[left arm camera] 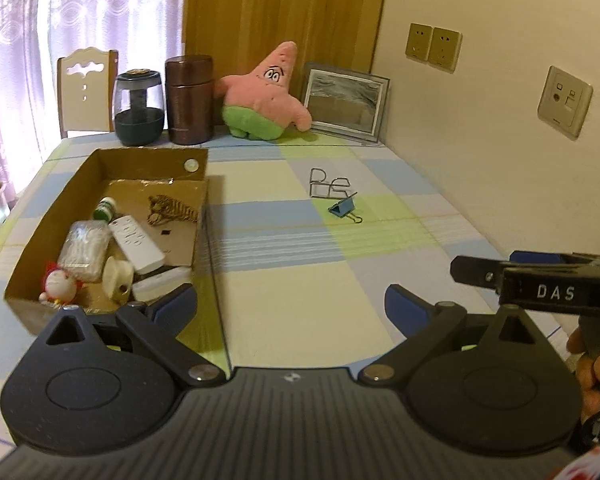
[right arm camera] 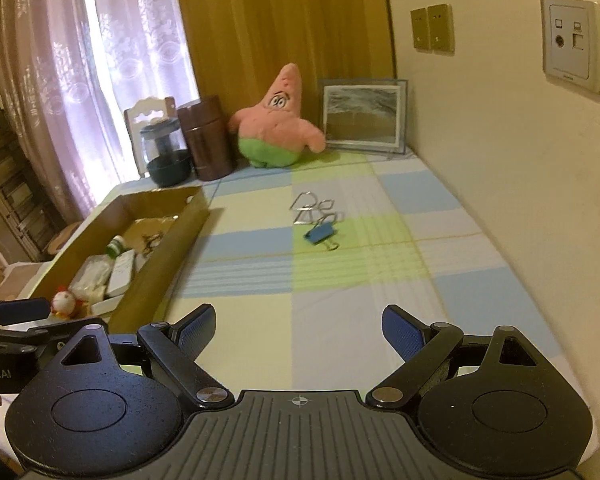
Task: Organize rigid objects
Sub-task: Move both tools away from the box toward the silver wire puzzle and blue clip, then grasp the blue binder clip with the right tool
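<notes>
A brown cardboard box (left arm camera: 52,216) (right arm camera: 168,240) lies on the left of the checked table and holds a white remote (left arm camera: 138,246), a small green bottle (left arm camera: 105,208), a clear packet (left arm camera: 85,250), a striped toy and a small doll (left arm camera: 58,284). Out on the cloth lie a blue binder clip (left arm camera: 343,207) (right arm camera: 320,235) and bent wire clips (left arm camera: 328,186) (right arm camera: 314,210) just behind it. My left gripper (left arm camera: 290,306) stands open by the box's near corner, with nothing between its fingers. My right gripper (right arm camera: 298,328) is open too, over bare cloth, well short of the clip.
Along the back edge stand a dark glass jar (left arm camera: 139,108), a brown canister (left arm camera: 189,100), a pink starfish plush (left arm camera: 266,94) and a framed picture (left arm camera: 345,102). A wall with sockets (left arm camera: 432,46) bounds the table's right side. A chair (left arm camera: 87,92) stands behind.
</notes>
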`<state>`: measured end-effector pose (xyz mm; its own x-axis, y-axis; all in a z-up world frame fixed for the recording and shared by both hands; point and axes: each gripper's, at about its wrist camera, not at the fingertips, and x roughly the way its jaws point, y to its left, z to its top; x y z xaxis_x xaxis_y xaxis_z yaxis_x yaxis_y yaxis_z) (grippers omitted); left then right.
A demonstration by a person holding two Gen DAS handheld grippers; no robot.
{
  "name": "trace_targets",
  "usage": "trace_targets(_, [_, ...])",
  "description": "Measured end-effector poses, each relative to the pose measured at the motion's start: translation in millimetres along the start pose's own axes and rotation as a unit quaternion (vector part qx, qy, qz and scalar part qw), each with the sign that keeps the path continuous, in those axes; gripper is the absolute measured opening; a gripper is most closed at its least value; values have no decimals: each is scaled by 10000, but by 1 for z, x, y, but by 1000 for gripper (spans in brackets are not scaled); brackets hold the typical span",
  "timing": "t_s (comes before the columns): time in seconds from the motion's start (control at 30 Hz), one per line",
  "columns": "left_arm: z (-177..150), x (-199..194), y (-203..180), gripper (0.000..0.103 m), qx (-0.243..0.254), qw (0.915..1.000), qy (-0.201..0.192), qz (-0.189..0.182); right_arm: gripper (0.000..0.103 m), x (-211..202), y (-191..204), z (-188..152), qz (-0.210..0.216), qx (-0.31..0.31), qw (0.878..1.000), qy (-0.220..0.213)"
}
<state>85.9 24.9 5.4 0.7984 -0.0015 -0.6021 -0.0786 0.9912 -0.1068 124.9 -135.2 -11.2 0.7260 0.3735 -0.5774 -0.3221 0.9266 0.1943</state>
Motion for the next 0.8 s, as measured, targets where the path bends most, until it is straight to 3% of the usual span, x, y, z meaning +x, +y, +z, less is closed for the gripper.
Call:
trace_targets(0.57, [46,88,-9,98,455,9985,34,-297,87,73,-41,37,165,-522,9984,-124])
trace_targets(0.8, [66,127,0,98,544,9980,42,-320,87,120,-58,50,518,-685,9963,-38])
